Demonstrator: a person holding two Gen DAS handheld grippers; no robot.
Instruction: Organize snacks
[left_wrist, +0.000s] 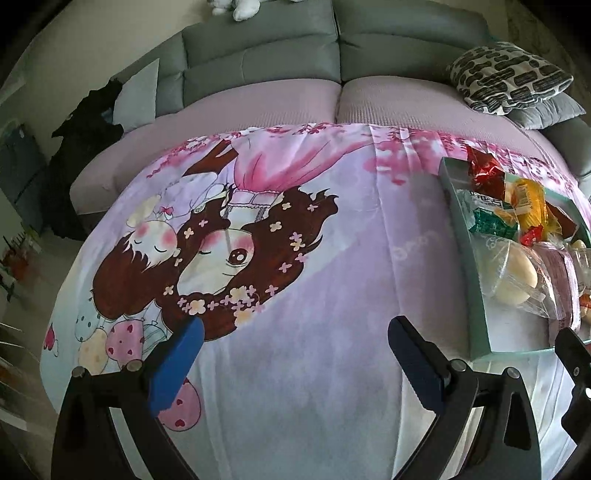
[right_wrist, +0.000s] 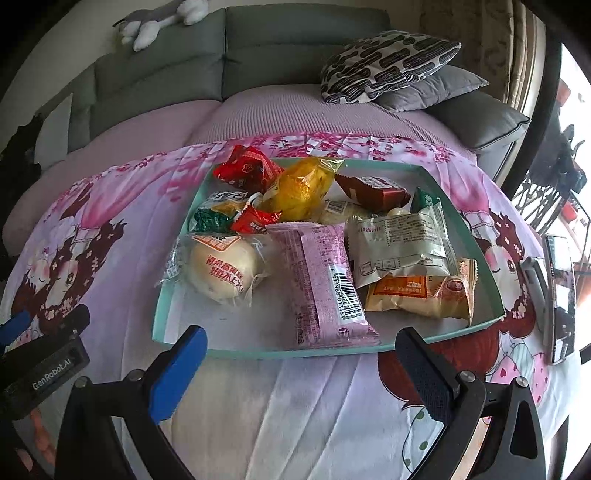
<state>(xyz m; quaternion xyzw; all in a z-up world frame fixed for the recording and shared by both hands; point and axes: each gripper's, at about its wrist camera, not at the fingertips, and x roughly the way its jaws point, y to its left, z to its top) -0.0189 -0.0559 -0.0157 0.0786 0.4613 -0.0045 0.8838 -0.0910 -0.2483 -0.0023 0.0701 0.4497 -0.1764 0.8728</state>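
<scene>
The teal tray (right_wrist: 461, 236) full of wrapped snacks (right_wrist: 321, 280) lies just beyond the right gripper (right_wrist: 301, 360); the left gripper (left_wrist: 295, 350) is beside it. Both are released, holding nothing.

You've got a pink cartoon-print cloth (left_wrist: 332, 229) spread over the table, w/ a girl's face & flowers printed on it. Behind it sits a grey sofa (right_wrist: 295, 55) w/ a mauve seat cover (left_wrist: 258, 107). A black-and-white patterned cushion (right_wrist: 388, 62) lies on a plain grey cushion (right_wrist: 432, 88) at the sofa's right end. A plush toy (right_wrist: 162, 20) lies on the backrest top. A phone (right_wrist: 561, 295) lies on the cloth, far right.
</scene>
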